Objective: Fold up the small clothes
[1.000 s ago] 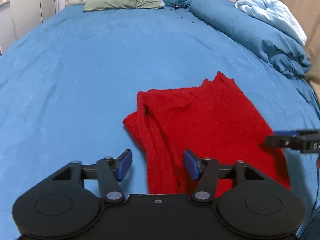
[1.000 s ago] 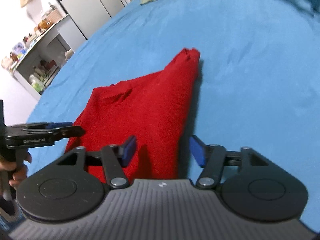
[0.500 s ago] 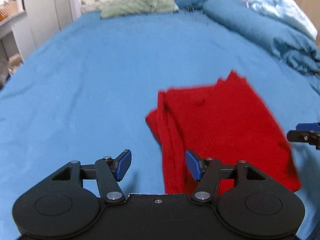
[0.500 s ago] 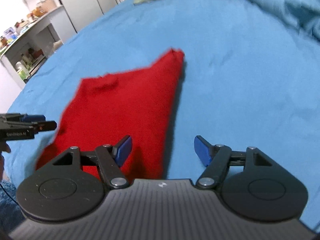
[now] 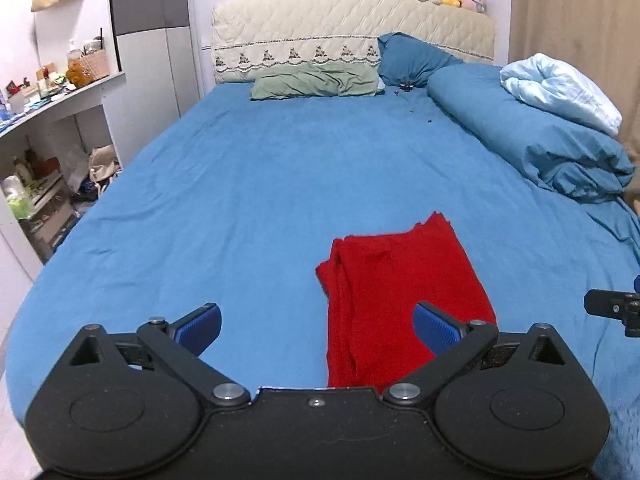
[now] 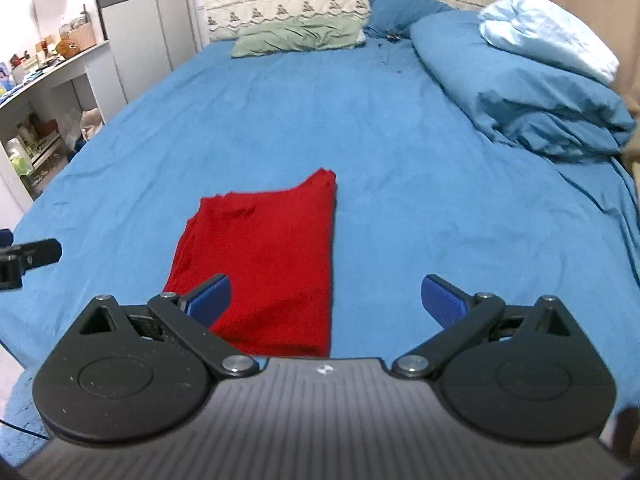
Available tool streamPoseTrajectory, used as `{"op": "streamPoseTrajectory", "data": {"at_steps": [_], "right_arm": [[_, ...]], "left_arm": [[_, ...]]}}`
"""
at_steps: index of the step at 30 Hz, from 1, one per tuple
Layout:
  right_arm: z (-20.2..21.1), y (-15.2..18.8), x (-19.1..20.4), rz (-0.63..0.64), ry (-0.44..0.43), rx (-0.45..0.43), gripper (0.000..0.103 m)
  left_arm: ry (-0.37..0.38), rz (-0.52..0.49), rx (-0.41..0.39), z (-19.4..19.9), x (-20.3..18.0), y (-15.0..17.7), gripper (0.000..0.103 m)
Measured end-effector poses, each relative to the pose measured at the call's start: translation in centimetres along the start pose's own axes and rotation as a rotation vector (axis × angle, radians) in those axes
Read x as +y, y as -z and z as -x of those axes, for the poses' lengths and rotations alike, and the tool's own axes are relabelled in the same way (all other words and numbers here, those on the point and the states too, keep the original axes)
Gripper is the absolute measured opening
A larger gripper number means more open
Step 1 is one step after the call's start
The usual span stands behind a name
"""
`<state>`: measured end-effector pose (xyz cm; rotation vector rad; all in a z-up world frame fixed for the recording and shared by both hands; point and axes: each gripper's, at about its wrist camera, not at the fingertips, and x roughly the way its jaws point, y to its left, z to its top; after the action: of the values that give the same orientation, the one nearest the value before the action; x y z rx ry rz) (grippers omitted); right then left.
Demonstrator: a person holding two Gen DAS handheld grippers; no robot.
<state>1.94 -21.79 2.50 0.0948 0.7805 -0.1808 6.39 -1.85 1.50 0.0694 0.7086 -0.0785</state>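
A red garment (image 5: 404,292) lies folded into a long rectangle on the blue bed sheet (image 5: 260,184), near the bed's front edge. It also shows in the right wrist view (image 6: 268,260). My left gripper (image 5: 316,326) is open and empty, held back above the garment's near left end. My right gripper (image 6: 326,300) is open and empty, held back above the garment's near right edge. The tip of the right gripper shows at the left wrist view's right edge (image 5: 612,306). The left gripper's tip shows at the right wrist view's left edge (image 6: 28,254).
A rolled blue duvet (image 5: 532,136) with a pale blue blanket (image 5: 560,92) lies along the bed's right side. A green pillow (image 5: 316,84) and a blue pillow (image 5: 412,58) lie at the headboard. Cluttered shelves (image 5: 36,188) stand left of the bed.
Both grippers have pulled back and up from the garment and opened wider. The garment lies as before and looks smaller in both views.
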Motion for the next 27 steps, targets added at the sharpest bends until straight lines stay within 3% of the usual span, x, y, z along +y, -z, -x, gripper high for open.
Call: {"op": "streamPoseTrajectory", "data": {"at_steps": [5,13,27], "right_arm": [[1.3,2.2,0.9,-0.001,0.079,0.019,0.103],[1.8,5.4,0.9,-0.023,0.053,0.081,0.103],[2.5,6.4,1.6,-0.007,0.069,0.084,0.103]], "left_arm": [[0.010,-0.006,0.011,1.4,-0.8,2.3,0.103],[0.003,-0.033,0.001,1.8,-1.3,4.6,0.103],[0.006,-0.026,0.004,2.4,-1.8,5.3,0.103]]}}
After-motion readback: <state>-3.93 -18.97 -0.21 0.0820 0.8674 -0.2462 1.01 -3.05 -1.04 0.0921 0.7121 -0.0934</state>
